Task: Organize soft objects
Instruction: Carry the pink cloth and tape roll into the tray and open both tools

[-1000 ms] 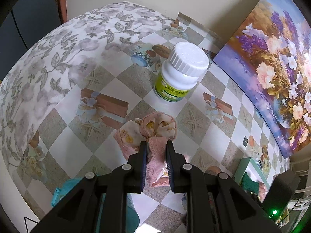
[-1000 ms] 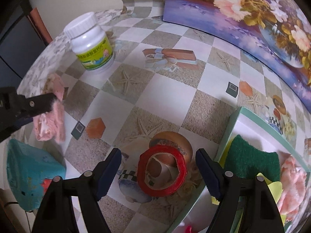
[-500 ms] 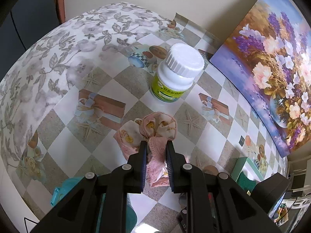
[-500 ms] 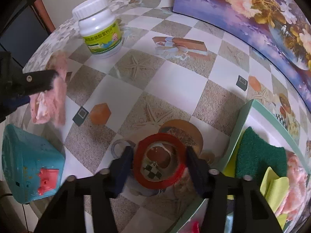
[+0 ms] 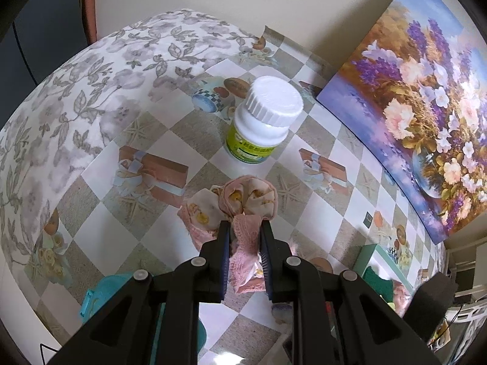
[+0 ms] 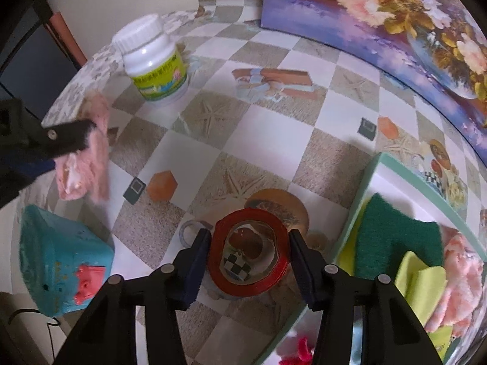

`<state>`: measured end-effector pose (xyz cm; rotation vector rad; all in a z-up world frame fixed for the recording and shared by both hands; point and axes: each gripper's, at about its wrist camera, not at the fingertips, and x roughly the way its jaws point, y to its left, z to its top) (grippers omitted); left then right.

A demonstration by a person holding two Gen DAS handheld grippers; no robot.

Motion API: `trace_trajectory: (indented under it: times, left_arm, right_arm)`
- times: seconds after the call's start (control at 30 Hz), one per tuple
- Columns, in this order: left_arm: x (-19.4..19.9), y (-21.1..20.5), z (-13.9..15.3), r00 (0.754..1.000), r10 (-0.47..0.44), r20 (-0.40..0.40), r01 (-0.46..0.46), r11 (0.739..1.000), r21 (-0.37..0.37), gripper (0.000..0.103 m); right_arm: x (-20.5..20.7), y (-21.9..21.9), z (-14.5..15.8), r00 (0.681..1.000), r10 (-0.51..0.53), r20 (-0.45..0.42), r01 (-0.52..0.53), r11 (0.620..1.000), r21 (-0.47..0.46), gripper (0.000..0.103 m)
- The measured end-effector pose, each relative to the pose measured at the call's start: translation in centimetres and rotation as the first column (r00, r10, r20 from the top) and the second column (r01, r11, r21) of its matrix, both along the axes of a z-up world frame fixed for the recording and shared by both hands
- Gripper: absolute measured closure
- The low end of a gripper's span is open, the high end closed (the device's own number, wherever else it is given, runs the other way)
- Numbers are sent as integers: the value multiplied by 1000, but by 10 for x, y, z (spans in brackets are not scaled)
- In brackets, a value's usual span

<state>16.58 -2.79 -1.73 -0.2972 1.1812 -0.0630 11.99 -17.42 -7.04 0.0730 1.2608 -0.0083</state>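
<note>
My left gripper [image 5: 244,231] is shut on a pink floral scrunchie [image 5: 243,200] and holds it above the checkered tablecloth; the scrunchie also shows in the right wrist view [image 6: 83,164], hanging from the left gripper's fingers [image 6: 65,138]. My right gripper [image 6: 249,243] is shut on a red tape roll [image 6: 248,254] that stands on the table. A green tray [image 6: 373,167] at the right holds a green scouring pad [image 6: 395,240], a yellow cloth [image 6: 420,279] and a pink fluffy cloth [image 6: 459,273].
A white pill bottle [image 5: 264,118] with a green label stands beyond the scrunchie. A teal box [image 6: 61,261] with a red part sits at the front left. A flower painting [image 5: 420,91] leans on the wall at the right. The table's left part has a leaf-print cloth [image 5: 91,91].
My right gripper has closed from wide open onto the red tape roll. My left gripper has lifted a little with the scrunchie still held.
</note>
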Motion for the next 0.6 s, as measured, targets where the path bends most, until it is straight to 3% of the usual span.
trace_trajectory:
  times: [0.37,0.6]
  left_arm:
    - [-14,-10,15,998,-50,31,51,998,-28,84]
    - [-45,-37,31,985,-157,77,160,987,-34,84]
  right_arm:
    - [-36,-19,38,994,-86,60,86,996,16,49]
    - [-61,-43,59,981,-177,86,176,984,12,49]
